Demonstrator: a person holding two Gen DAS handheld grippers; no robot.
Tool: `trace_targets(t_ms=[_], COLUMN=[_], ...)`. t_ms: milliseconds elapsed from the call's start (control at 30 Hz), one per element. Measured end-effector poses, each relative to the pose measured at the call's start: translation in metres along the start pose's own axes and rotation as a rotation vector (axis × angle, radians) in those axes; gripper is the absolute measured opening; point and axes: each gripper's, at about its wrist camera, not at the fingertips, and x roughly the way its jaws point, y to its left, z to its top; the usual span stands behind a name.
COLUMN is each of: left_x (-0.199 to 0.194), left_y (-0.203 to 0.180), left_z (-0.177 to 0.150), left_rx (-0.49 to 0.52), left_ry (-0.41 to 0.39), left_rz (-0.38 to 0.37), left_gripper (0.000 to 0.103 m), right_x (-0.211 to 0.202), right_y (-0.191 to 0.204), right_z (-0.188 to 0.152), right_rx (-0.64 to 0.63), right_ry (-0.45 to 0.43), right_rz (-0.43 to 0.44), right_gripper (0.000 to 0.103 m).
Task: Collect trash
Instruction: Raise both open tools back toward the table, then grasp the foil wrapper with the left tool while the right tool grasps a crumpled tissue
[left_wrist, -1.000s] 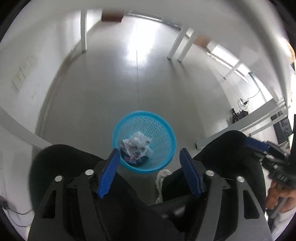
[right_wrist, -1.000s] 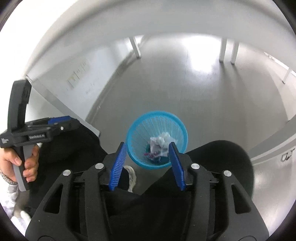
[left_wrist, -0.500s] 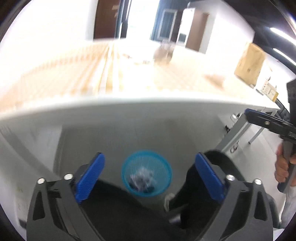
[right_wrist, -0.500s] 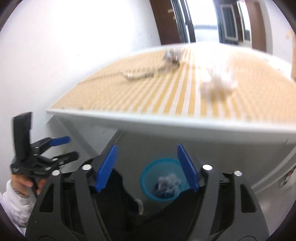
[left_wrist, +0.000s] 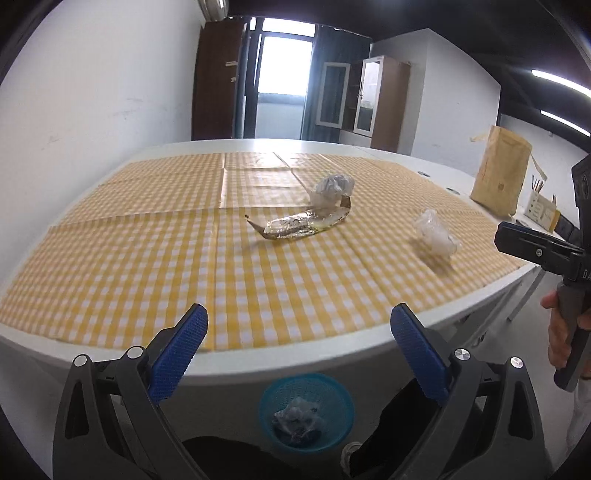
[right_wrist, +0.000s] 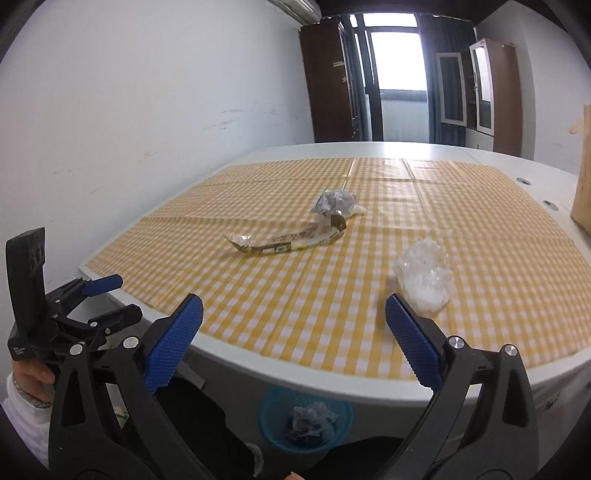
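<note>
A long shiny wrapper (left_wrist: 303, 227) (right_wrist: 288, 240) lies mid-table on the yellow checked cloth, with a crumpled grey paper ball (left_wrist: 332, 188) (right_wrist: 334, 201) at its far end. A crumpled clear plastic piece (left_wrist: 436, 236) (right_wrist: 424, 280) lies to the right. A blue mesh bin (left_wrist: 306, 415) (right_wrist: 304, 421) with trash in it stands on the floor under the table's near edge. My left gripper (left_wrist: 299, 350) is open and empty above the near edge. My right gripper (right_wrist: 295, 343) is open and empty, its right finger close to the plastic piece.
A brown paper bag (left_wrist: 502, 173) and a small box with pencils (left_wrist: 541, 208) stand at the table's far right. The white wall runs along the left. Cabinets and a door stand at the back. My legs in black flank the bin.
Both grippers have swung up from pointing down at the bin to facing across the tabletop. Both jaws have opened wider. The trash on the table has come into view.
</note>
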Motion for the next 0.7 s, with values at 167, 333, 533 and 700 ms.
trace_targets(t_ms=[167, 333, 533, 700], left_x=[0.032, 0.063, 0.086, 0.109], left_y=[0.004, 0.02, 0.039, 0.052], left_z=[0.019, 0.036, 0.05, 0.058], left_rx=[-0.005, -0.062, -0.122, -0.156], left_ry=[0.033, 0.073, 0.096, 0.143], left_rz=[0.045, 0.05, 0.053, 0.047], left_gripper=[0.097, 0.097, 0.096, 0.096], right_x=[0.022, 0.057, 0.104, 0.14], right_y=[-0.01, -0.028, -0.036, -0.039], right_z=[0.027, 0.053, 0.089, 0.111], right_rx=[-0.001, 0.033, 0.018, 0.007], right_ry=[0.015, 0.063, 0.111, 0.15], right_rz=[-0.015, -0.01, -0.02, -0.03], right_gripper=[0.094, 0.094, 0.094, 0.094])
